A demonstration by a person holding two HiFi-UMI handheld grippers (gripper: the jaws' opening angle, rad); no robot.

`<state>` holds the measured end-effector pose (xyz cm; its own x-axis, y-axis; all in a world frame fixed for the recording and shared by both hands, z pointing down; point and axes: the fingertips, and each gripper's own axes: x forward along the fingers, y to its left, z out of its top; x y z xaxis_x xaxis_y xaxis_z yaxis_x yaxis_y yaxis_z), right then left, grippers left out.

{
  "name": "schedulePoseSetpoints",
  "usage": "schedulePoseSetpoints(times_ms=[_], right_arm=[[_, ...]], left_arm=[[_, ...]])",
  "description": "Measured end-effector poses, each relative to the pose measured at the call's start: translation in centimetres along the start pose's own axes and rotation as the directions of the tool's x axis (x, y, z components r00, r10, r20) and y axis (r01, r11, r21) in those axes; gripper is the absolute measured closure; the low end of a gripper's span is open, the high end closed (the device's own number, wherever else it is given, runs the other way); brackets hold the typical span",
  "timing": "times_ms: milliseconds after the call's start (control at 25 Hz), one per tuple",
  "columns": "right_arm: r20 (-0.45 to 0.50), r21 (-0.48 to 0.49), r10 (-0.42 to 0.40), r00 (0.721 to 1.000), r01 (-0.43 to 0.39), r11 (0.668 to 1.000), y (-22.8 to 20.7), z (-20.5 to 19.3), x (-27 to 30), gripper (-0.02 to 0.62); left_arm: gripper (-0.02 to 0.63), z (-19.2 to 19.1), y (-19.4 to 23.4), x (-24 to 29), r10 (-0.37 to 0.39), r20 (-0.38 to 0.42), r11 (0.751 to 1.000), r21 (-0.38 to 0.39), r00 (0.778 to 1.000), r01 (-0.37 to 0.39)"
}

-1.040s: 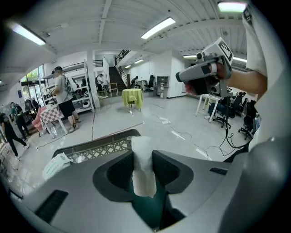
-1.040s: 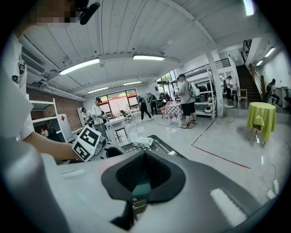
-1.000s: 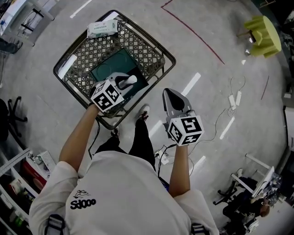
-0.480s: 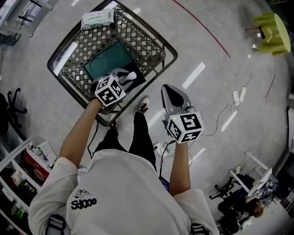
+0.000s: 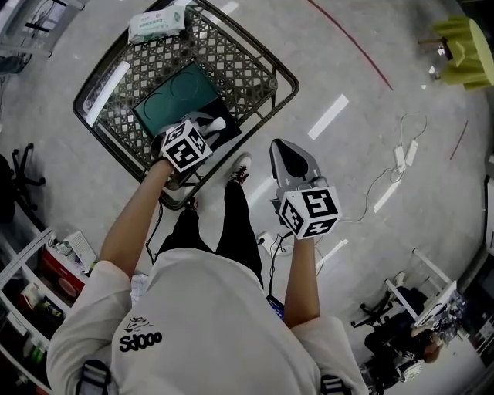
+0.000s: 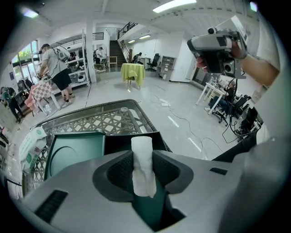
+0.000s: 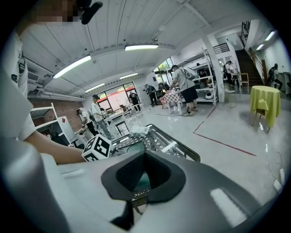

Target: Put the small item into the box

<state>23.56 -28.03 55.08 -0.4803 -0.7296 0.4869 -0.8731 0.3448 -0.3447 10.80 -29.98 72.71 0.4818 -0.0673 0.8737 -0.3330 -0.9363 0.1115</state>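
A small white roll [image 5: 218, 123] is pinched between the jaws of my left gripper [image 5: 211, 128], which hangs over the near right corner of the dark green box [image 5: 174, 96] inside the wire cart [image 5: 282, 77]. In the left gripper view the roll [image 6: 142, 157] stands upright between the pads of the left gripper [image 6: 143, 169], with the green box [image 6: 72, 152] and its dark inner part [image 6: 127, 142] just beyond. My right gripper [image 5: 282, 148] hovers over the floor to the right of the cart, jaws together and empty; the right gripper view shows the cart [image 7: 175, 145].
A white packet [image 5: 157, 23] lies in the cart's far corner. The person's legs and a shoe [image 5: 241, 171] stand beside the cart's near edge. Cables and a power strip [image 5: 400, 158] lie on the floor at right. Shelves [image 5: 31, 285] stand at lower left.
My left gripper, with the white roll in it, has sunk lower over the green box. The right gripper has dropped a little beside the cart.
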Motion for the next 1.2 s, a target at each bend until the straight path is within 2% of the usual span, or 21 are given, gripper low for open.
schedulePoseSetpoints(times_ms=[160,800,1200], right_arm=[[0.002,0.029,-0.002,1.0,0.002,1.0,-0.3,-0.4,0.1,0.586],[-0.026,0.057,-0.008,1.0,0.009,0.998,-1.2,-1.5,-0.4,0.588],[0.001,0.054,-0.048,0.999,0.048,0.997,-1.4,-1.3,-0.8,0.588]], left_arm=[[0.477,-0.3,0.2,0.7,-0.008,-0.019,1.0,-0.025,1.0,0.007],[0.474,-2.1,-0.8,3.7,-0.042,-0.165,0.999,-0.013,0.985,0.041],[0.443,-2.3,-0.4,3.5,-0.045,-0.163,0.999,-0.024,0.986,0.041]])
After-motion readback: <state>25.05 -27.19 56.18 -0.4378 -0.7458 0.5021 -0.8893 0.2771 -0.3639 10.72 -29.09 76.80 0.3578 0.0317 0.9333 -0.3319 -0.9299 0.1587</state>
